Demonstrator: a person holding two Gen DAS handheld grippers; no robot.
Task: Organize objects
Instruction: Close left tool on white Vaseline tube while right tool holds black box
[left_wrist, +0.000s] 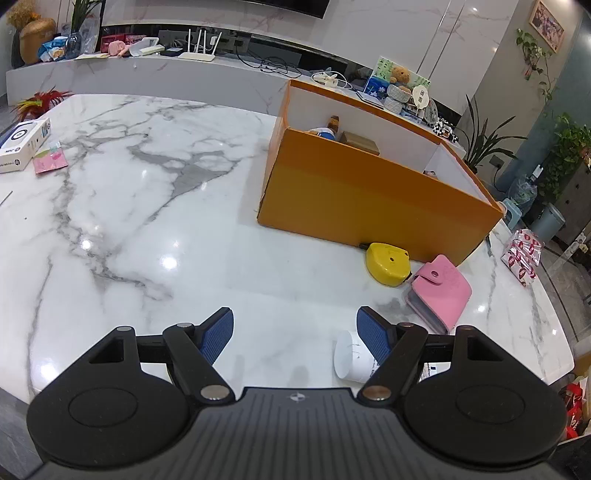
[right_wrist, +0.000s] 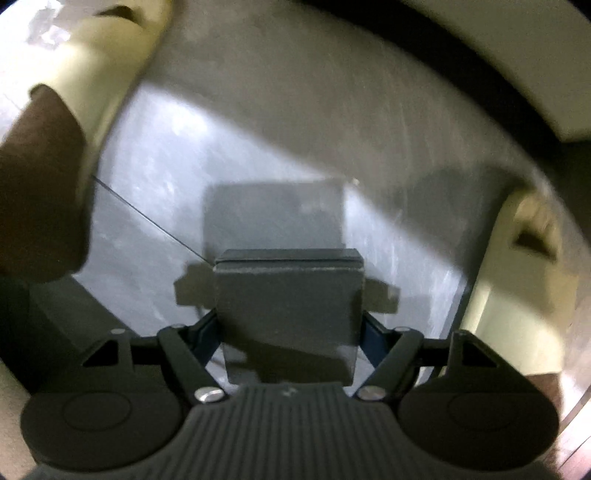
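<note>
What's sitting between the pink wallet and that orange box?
A yellow tape measure lies between the pink wallet and the orange box, seen in the left wrist view.

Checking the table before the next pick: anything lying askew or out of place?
Yes. A white cylindrical container lies tipped on its side near the table's front edge, beside the open left gripper. The yellow tape measure and pink card wallet sit loose outside the orange box. Nothing looks spilled.
</note>
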